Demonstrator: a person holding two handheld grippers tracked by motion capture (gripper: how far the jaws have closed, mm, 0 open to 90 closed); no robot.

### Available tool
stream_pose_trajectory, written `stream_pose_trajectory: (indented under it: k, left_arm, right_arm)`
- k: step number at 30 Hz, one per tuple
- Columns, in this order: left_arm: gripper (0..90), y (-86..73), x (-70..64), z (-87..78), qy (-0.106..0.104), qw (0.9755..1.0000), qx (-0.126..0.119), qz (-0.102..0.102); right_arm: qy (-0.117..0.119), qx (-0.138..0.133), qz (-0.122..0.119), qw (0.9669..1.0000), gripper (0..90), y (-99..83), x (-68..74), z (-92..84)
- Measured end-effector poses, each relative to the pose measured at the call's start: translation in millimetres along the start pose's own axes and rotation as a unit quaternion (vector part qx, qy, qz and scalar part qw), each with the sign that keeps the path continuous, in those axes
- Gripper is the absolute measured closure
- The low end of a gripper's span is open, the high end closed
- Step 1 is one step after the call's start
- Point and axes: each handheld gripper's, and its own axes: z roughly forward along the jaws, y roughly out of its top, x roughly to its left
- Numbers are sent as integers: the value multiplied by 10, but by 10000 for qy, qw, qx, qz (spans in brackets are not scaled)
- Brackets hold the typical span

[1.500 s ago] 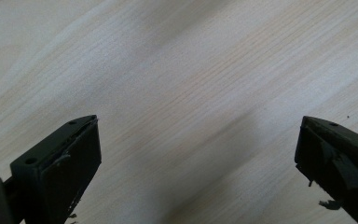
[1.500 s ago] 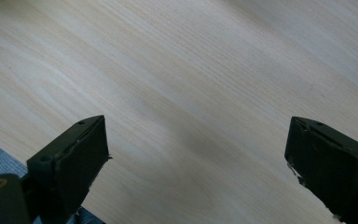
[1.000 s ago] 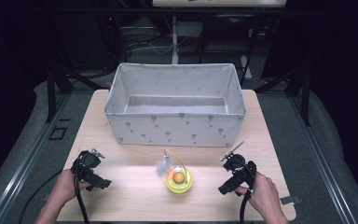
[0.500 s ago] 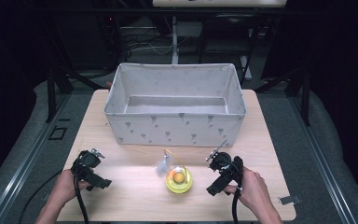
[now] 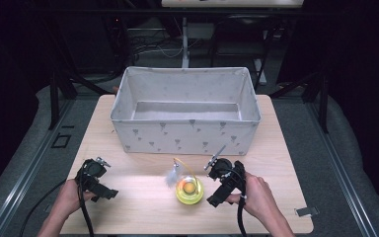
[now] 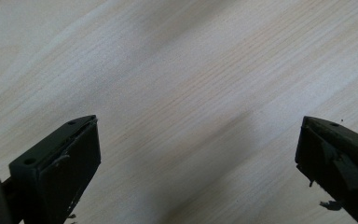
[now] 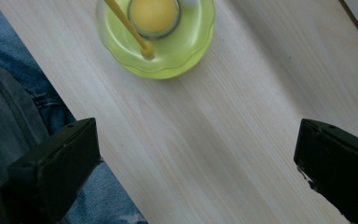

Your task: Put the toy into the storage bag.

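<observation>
A yellow-green toy [image 5: 189, 190] with an orange ball and feather wand sits on the wooden table [image 5: 143, 207] before the fabric bin [image 5: 186, 112]. Left gripper [image 5: 94, 176] rests aside, jaws spread; right gripper [image 5: 223, 178], jaws spread, approaches just beside the toy, likely needing to straddle its rim before closing.

Between our right tongs [image 5: 216, 185] and the yellow-green toy dish [image 5: 189, 191] we have a narrow strip of bare surface [image 5: 143, 207], nothing lying in it. The dish's thin yellow stalk [image 5: 186, 168] arches over its ball and white feather [image 5: 172, 175]. Behind, the fabric bin [image 5: 185, 133] walls off the far side. Our left tongs [image 5: 109, 193] face open wood.
</observation>
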Motion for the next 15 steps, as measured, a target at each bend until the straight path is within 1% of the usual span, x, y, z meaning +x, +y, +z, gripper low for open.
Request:
stream_pose_trajectory:
  k: [3,5,6,8,13,14,15]
  left_arm:
    - [1,1,-4,1,-9,10000,-3,8]
    - [1,2,-5,1,3,10000,5,11]
    - [1,1,-4,2,-4,10000,3,9]
    - [1,1,-8,2,4,10000,10,12]
    - [2,0,-7,2,6,10000,19,22]
    - [2,0,-7,4,-2,10000,9,23]
    - [2,0,-7,3,5,10000,17,25]
  right_arm:
    - [-31,12,-132,9999,2,55,33,-37]
    - [5,-56,-165,9998,3,88,57,-54]
    - [-25,-39,-222,9997,8,109,68,-73]
    - [-9,-116,-254,9996,7,144,93,-95]
    - [35,-160,-376,9992,11,239,144,-144]
    - [-2,-125,-416,9991,12,259,153,-162]
    - [5,-169,-415,9990,12,274,159,-168]
